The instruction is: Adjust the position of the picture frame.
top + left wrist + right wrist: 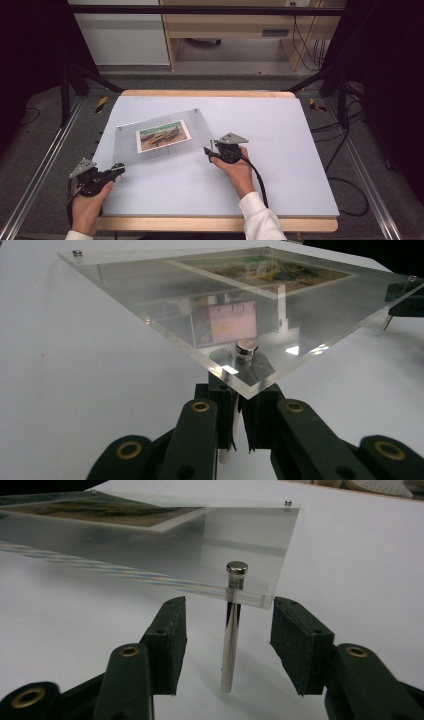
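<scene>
1. The clear acrylic frame [155, 137] with one photo [163, 135] sandwiched in it sits left of centre on the pale surface [280, 165], raised on metal standoff legs at its corners. Its long side runs from near-left to far-right across the surface.
2. Count what you see: one frame, one photo, and four corner caps in the high view. Two legs show clearly, one in each gripper view.
3. Your left gripper [119, 170] is at the frame's near-left corner. In the left gripper view its fingers [227, 412] are closed on the leg [226, 452] under that corner's cap [246, 347].
4. Your right gripper [209, 151] is at the frame's near-right corner. In the right gripper view the right-hand leg [230, 645] stands upright between the two fingers [170, 640], its long axis vertical and at right angles to the closing line. Neither finger touches it, with a gap on both sides.
5. The leg looks slightly nearer the left finger than the right one in that view. My judgement is that the coming squeeze turns on centring it first, so the frame is not pushed sideways.
</scene>
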